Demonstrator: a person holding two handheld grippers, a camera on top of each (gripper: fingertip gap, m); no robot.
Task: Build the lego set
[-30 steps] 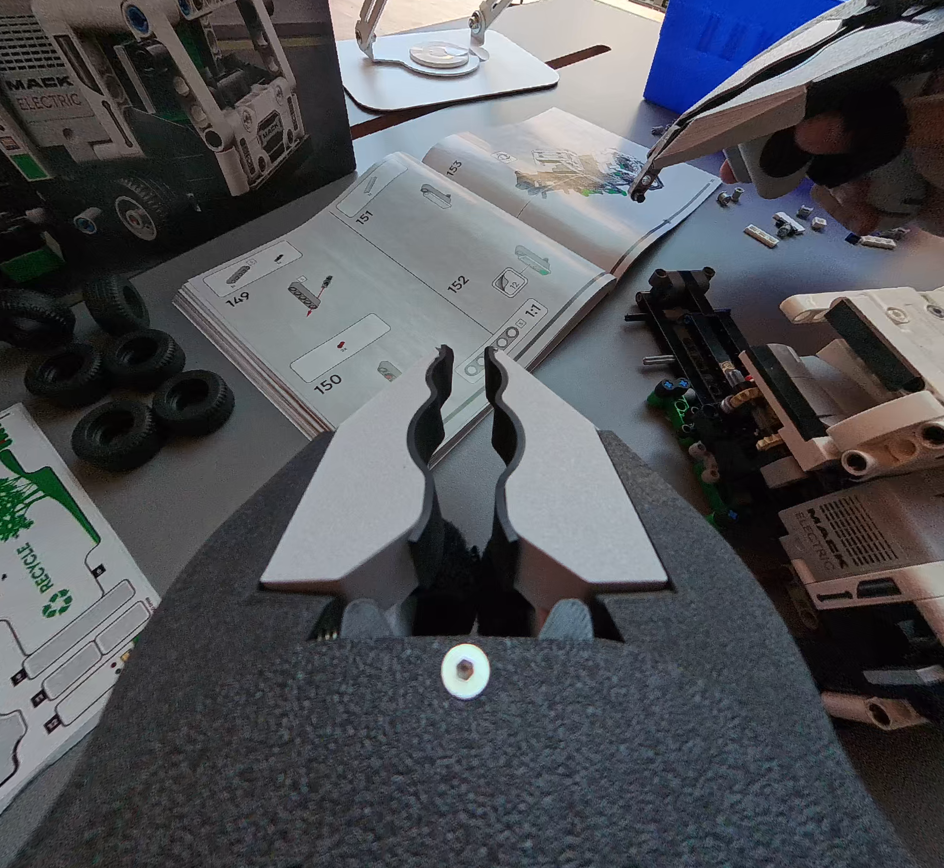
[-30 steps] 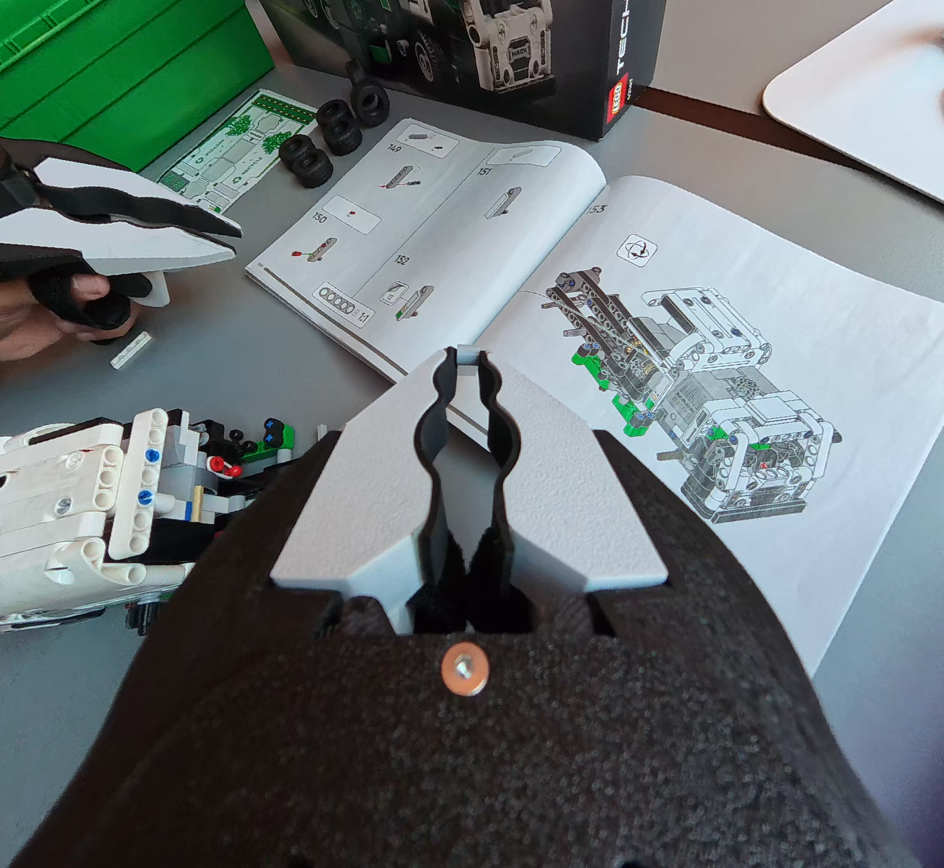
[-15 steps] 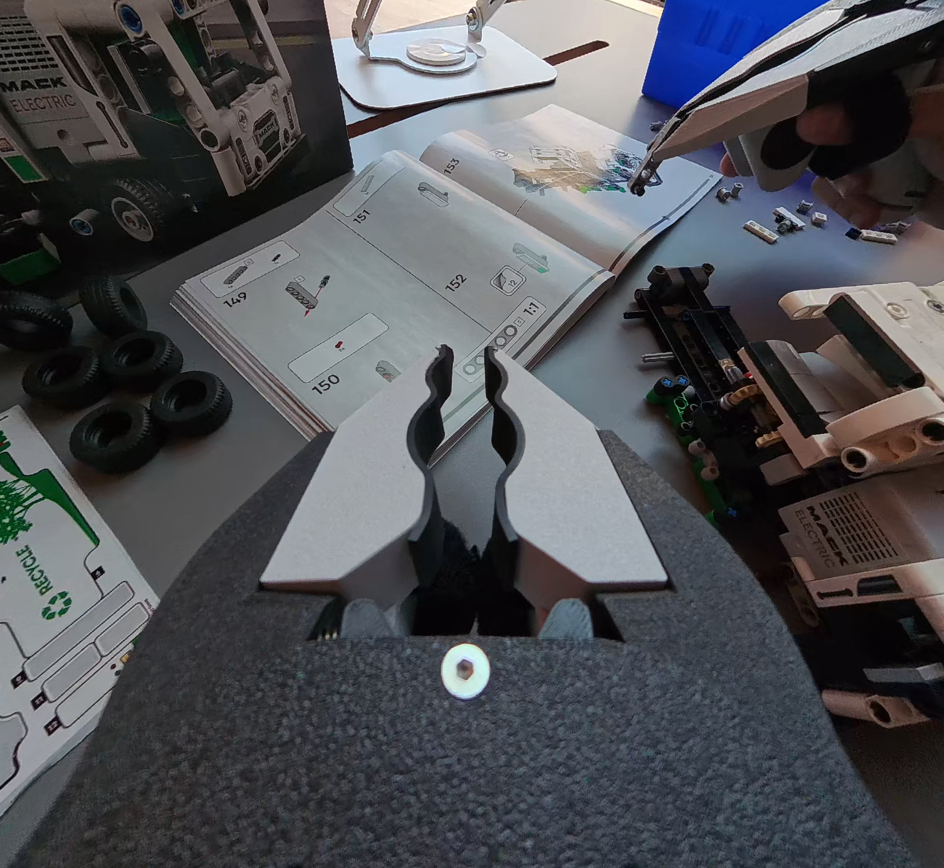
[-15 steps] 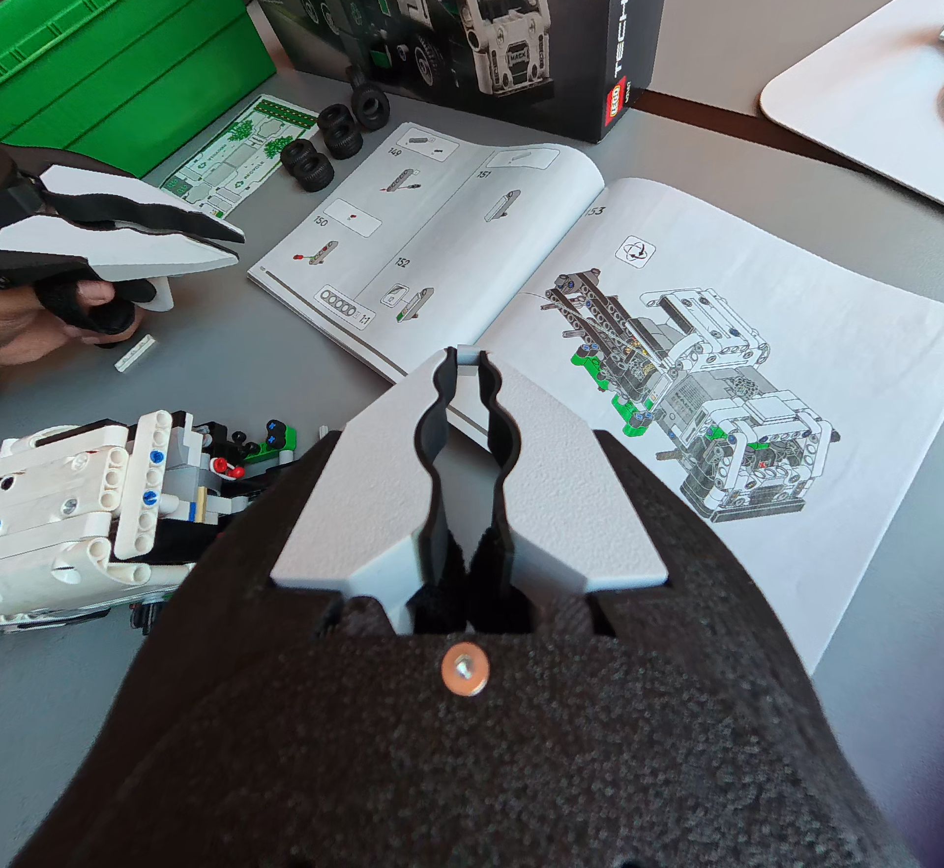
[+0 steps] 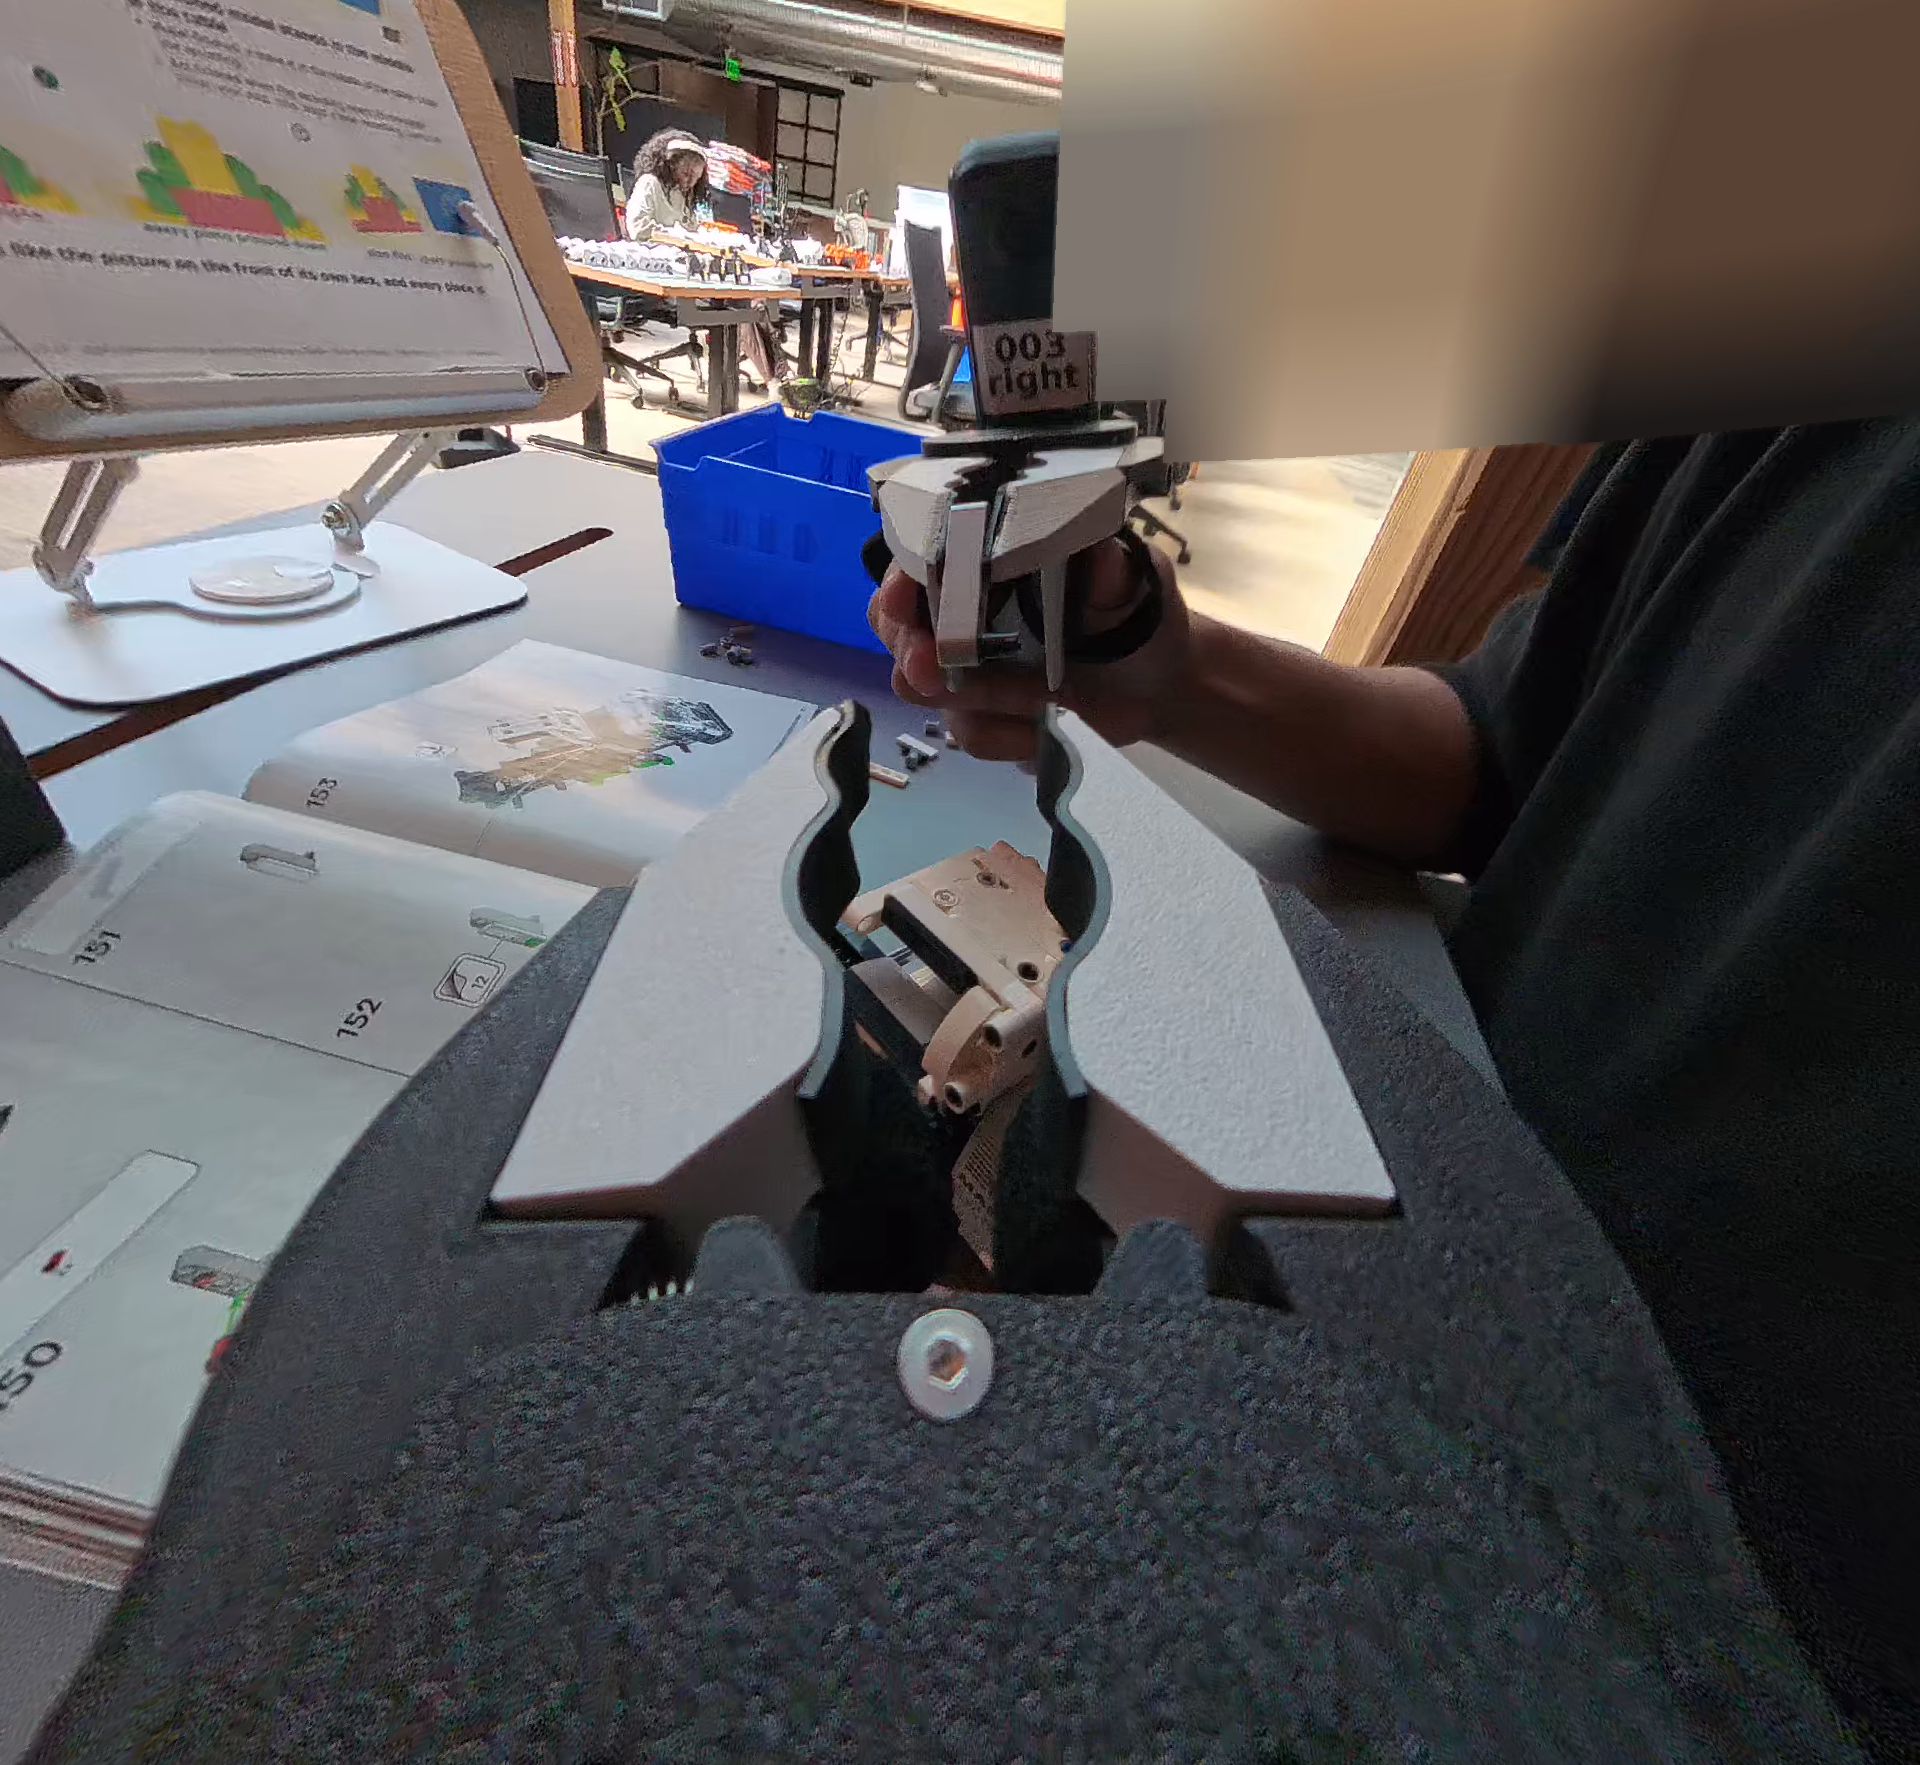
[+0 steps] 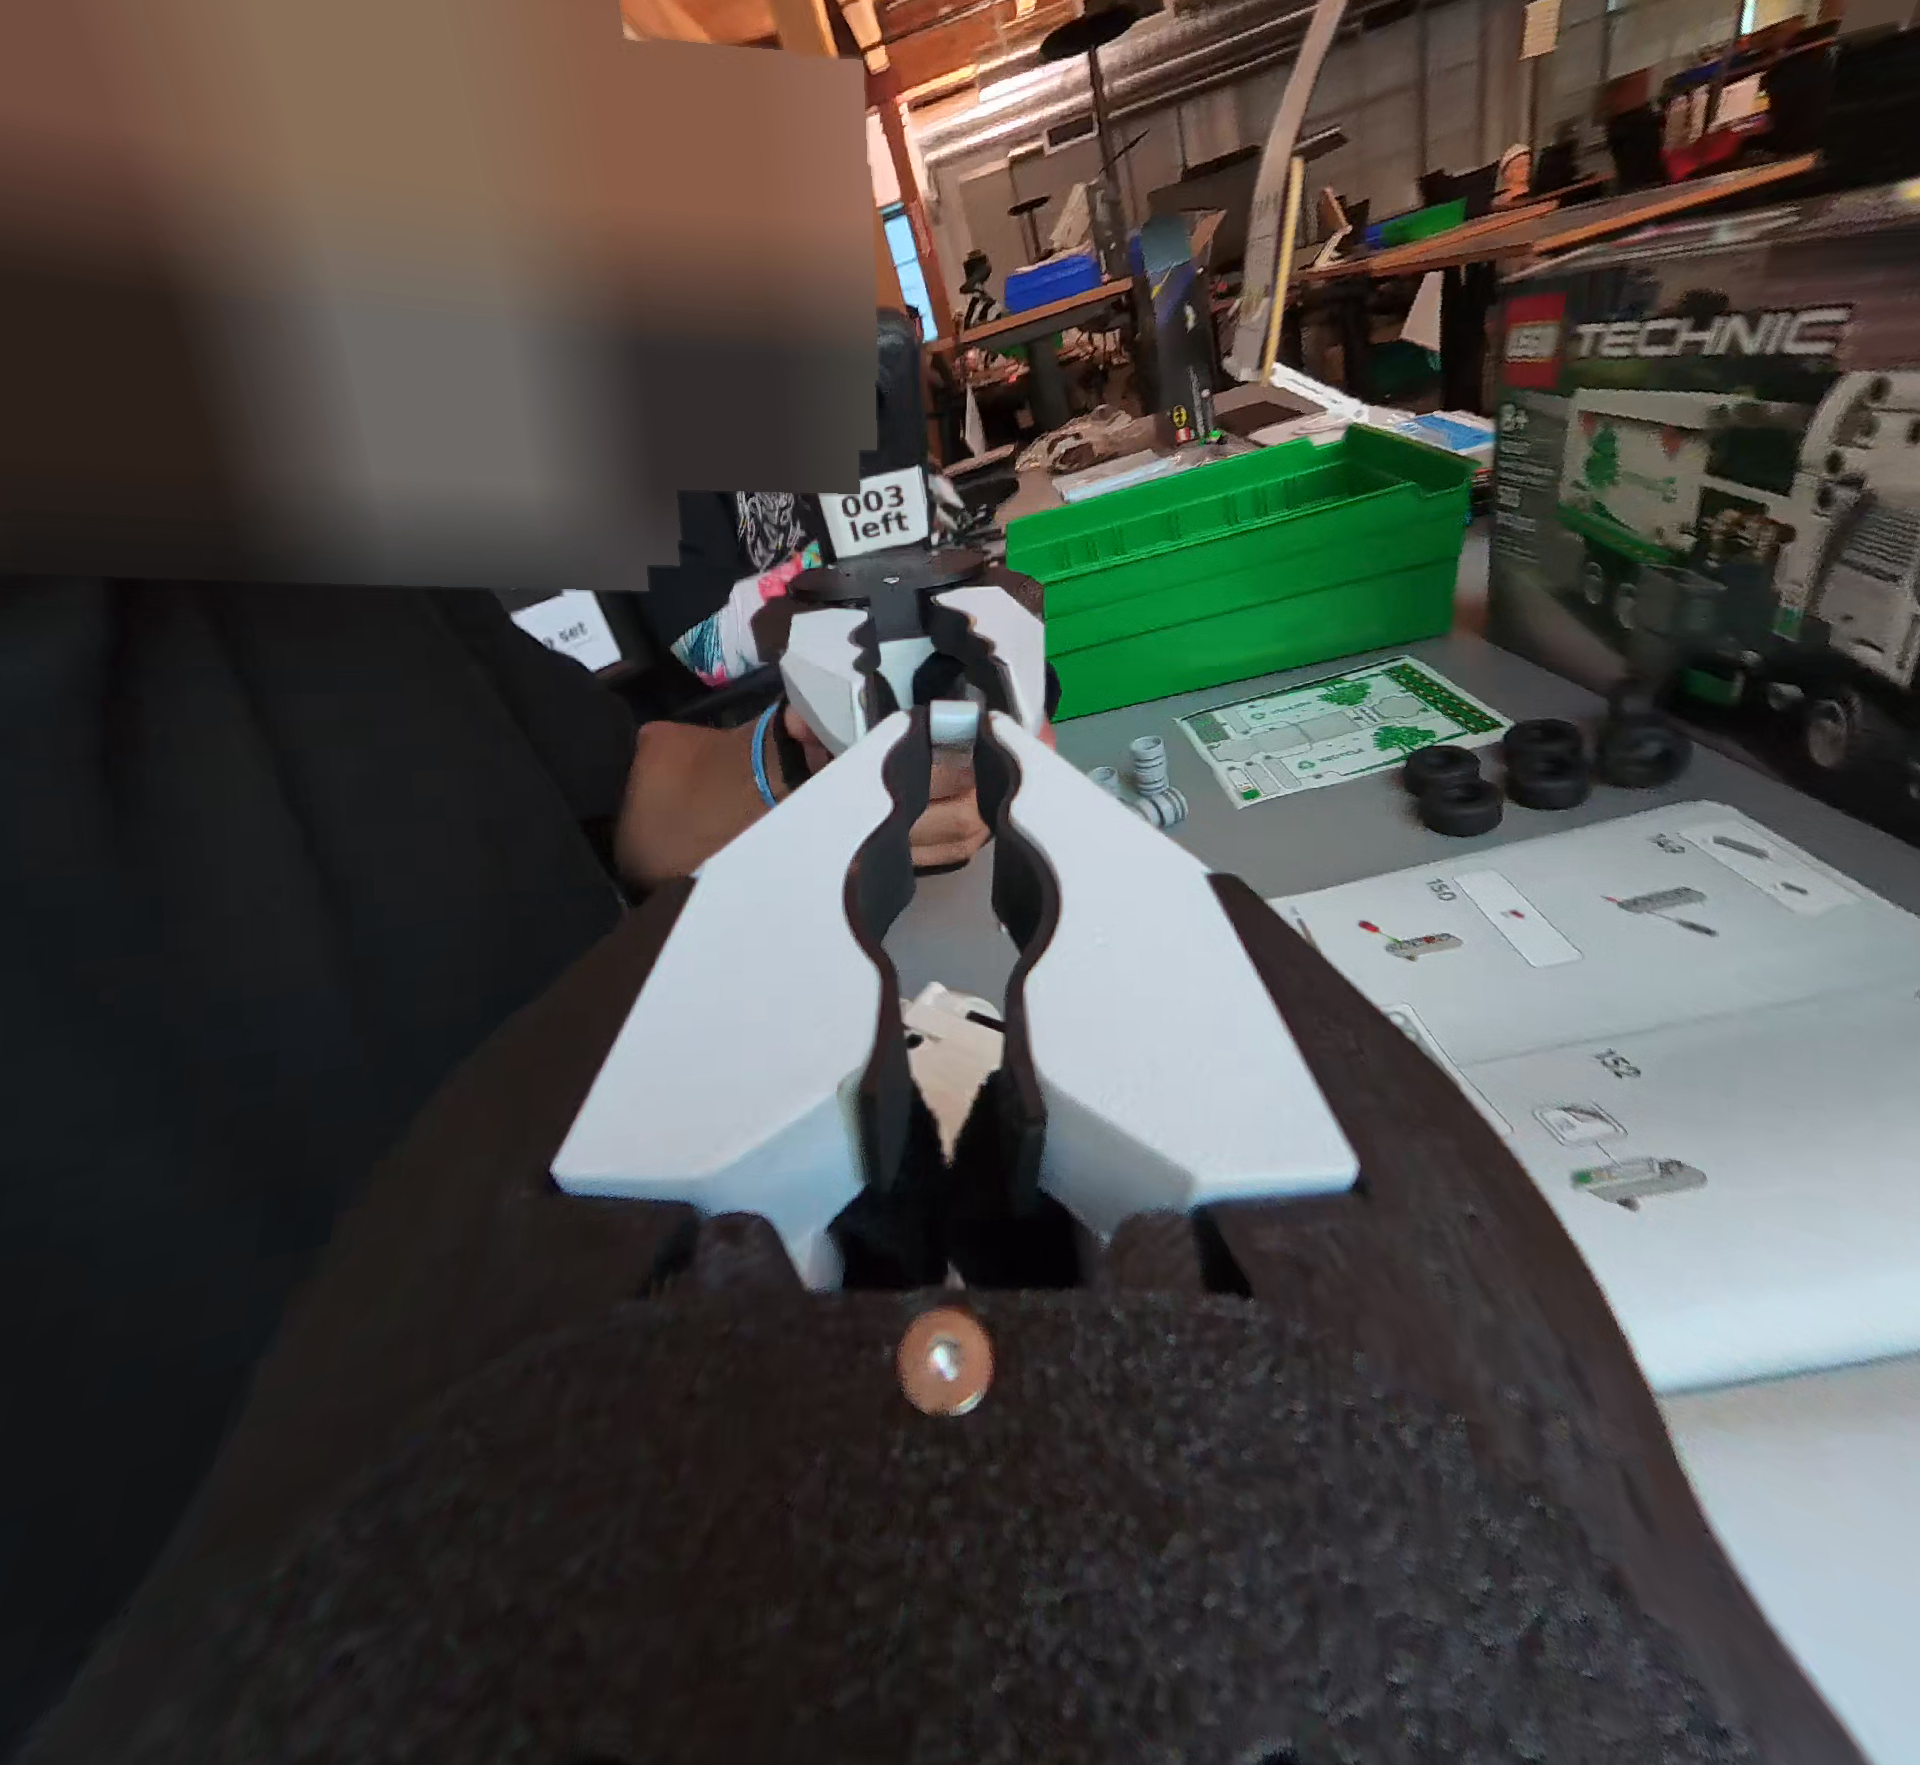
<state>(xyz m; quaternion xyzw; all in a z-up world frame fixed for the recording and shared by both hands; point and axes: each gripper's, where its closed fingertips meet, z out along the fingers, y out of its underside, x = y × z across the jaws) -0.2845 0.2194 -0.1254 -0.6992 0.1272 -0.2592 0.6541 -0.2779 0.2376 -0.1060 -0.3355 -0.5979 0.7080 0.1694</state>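
A person in a dark shirt holds two hand-held tongs facing each other above a grey surface [image 5: 582, 593] strewn with parts of a toy truck kit. The left tongs [image 5: 948, 744] stand spread, with a clear gap between their fingertips; through that gap the white, partly built truck model [image 5: 971, 962] lies on the surface directly below, not gripped. The right tongs [image 6: 951, 723] are pressed onto a small light grey piece [image 6: 953, 726] pinched at their very tips, and a bit of the white model [image 6: 951, 1050] shows low between their fingers.

Seen from the left wrist, the right tongs [image 5: 1003, 666] hang tips-down in a hand [image 5: 935, 645] just in front of a blue bin [image 5: 769, 510], with small loose parts [image 5: 914, 751] scattered on the surface beneath. The open instruction booklet [image 5: 312, 894] lies to the left, near a stand [image 5: 260, 588] that props up a printed sheet.

From the right wrist, the left tongs [image 6: 894, 676] point back at the camera. Beyond them sit a green bin [image 6: 1247, 572], a sticker sheet [image 6: 1340, 739], several black tyres [image 6: 1496, 775], light grey wheel hubs [image 6: 1148, 770] and the kit's box [image 6: 1704, 510] standing upright at the far right.
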